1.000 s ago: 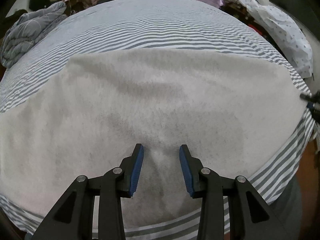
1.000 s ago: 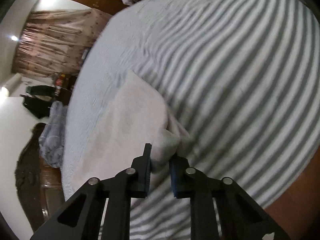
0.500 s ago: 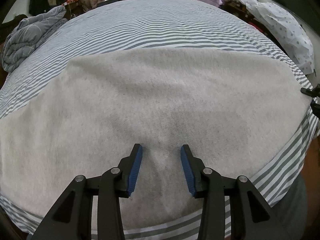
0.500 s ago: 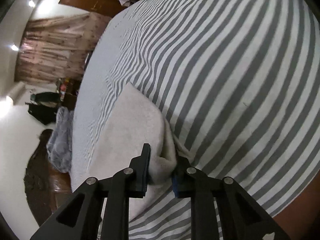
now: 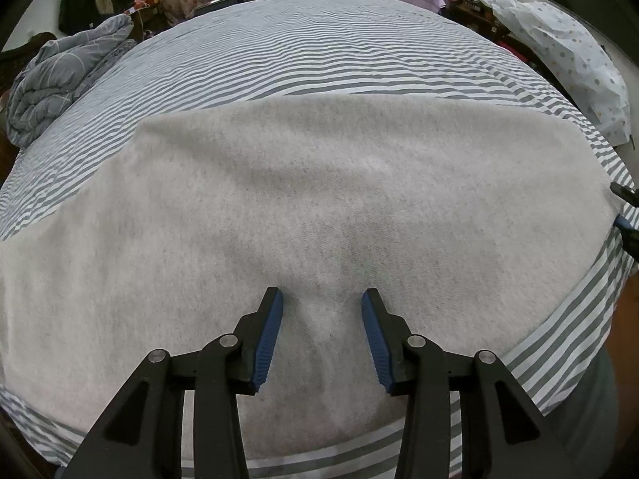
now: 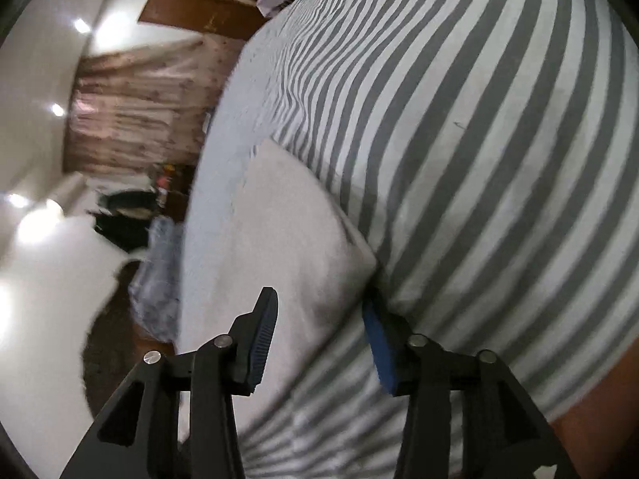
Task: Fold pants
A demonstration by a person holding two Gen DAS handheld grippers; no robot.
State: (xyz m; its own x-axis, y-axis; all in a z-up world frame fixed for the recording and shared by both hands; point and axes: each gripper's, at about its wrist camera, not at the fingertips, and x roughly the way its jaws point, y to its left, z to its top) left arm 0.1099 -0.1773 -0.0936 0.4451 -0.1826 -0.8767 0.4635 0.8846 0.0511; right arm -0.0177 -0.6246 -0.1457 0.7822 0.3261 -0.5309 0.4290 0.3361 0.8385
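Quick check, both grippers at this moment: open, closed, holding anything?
Left gripper: open, empty, over the grey pants.
Right gripper: open, holding nothing, at the pants' corner.

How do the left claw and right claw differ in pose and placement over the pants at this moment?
The left claw hovers over the middle of the light grey pants, fabric flat beneath it; the right claw sits at the pants' corner, straddling the edge. The left view is level and sharp; the right is tilted and blurred. Both are open, gripping nothing, above the striped bedsheet.

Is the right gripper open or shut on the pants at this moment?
Open. The right gripper has its jaws wide apart, straddling the corner of the grey pants on the striped bedsheet.
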